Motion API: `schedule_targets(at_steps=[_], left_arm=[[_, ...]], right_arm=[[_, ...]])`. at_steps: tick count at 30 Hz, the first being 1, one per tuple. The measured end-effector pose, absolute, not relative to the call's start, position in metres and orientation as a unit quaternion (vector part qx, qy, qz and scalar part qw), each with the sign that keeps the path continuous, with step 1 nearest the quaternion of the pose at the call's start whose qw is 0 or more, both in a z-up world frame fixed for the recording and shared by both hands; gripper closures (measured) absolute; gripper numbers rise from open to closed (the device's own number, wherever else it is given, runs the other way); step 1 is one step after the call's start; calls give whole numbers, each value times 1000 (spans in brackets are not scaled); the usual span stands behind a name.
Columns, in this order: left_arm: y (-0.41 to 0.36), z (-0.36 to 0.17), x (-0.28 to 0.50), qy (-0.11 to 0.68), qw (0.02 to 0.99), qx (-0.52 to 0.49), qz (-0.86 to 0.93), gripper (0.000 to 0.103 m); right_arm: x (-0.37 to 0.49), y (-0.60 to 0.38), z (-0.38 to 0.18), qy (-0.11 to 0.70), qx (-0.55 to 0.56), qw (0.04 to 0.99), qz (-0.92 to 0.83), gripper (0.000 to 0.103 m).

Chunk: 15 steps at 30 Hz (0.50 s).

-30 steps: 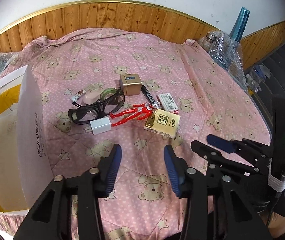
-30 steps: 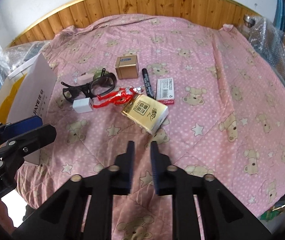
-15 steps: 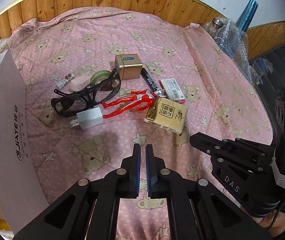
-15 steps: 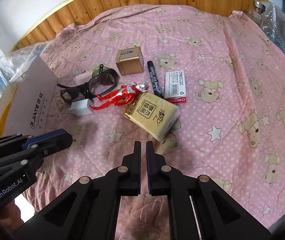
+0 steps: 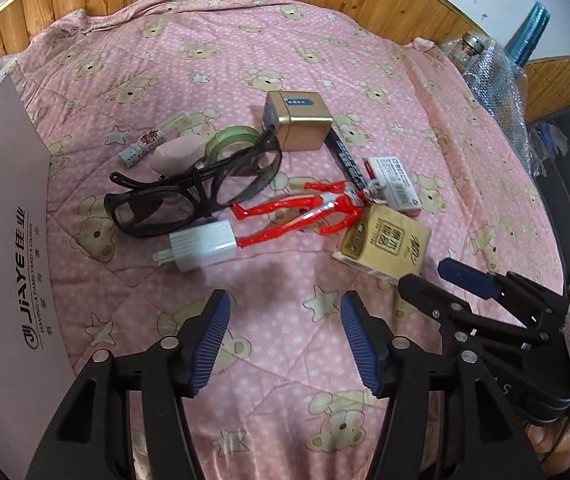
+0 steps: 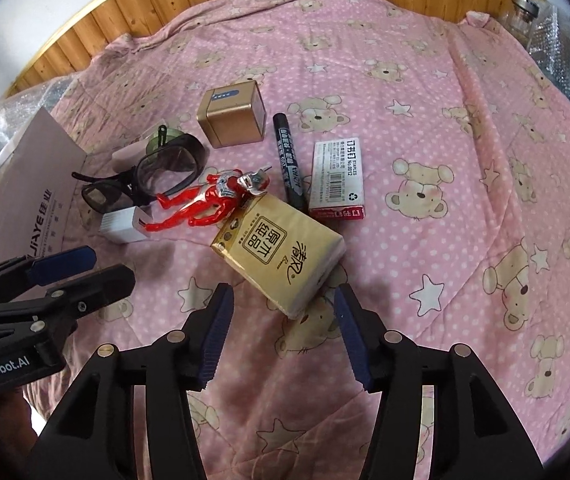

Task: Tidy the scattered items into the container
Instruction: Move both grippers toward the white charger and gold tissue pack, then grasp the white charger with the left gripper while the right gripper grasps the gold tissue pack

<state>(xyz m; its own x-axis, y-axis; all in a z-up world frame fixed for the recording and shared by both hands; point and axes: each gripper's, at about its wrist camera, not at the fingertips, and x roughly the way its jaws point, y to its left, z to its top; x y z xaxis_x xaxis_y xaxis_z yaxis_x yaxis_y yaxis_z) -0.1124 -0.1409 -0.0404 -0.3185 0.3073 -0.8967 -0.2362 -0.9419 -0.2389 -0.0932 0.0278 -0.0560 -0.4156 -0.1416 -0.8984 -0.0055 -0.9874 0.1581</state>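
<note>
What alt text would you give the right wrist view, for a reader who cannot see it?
The open right gripper hovers over a pink bear-print blanket, empty, its fingers either side of the near corner of a yellow tissue pack. Beyond lie a red toy figure, black marker, staples box, gold cube and dark glasses.

1. White box flap (image 5: 1, 264), to the left of the left hand-held gripper (image 5: 285, 336): "JiAYE", with a small line reading "HAVING A FAMILY AND A CAREER" and Chinese characters.
2. Left hand-held gripper body, seen from the right wrist view (image 6: 13, 364): "GenRobot.AI".
3. Staples box (image 6: 337, 176), ahead of the right hand-held gripper (image 6: 281, 332): "STAPLES", "No.0012", a recycling sign.
4. Gold tissue pack (image 6: 281, 252), just ahead of the right hand-held gripper: large Chinese characters.
5. Black marker (image 6: 291, 160): white print, too small to read.
</note>
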Motion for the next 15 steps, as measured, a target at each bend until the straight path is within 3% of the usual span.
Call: schedule_targets(at_steps=[7,13,15], left_arm=[[-138,-51,-141,-32,155,-559,814,42],[-140,-53,-159,-18,134,-537,833,38],[-147,-55,-164,-17,111,-538,836,38]], right_arm=[[-111,33,-69,-72,548,38,-832,46],[-124,35,-77,-98,546,56,-830,37],[-124,33,-77,-118,547,76,-825,43]])
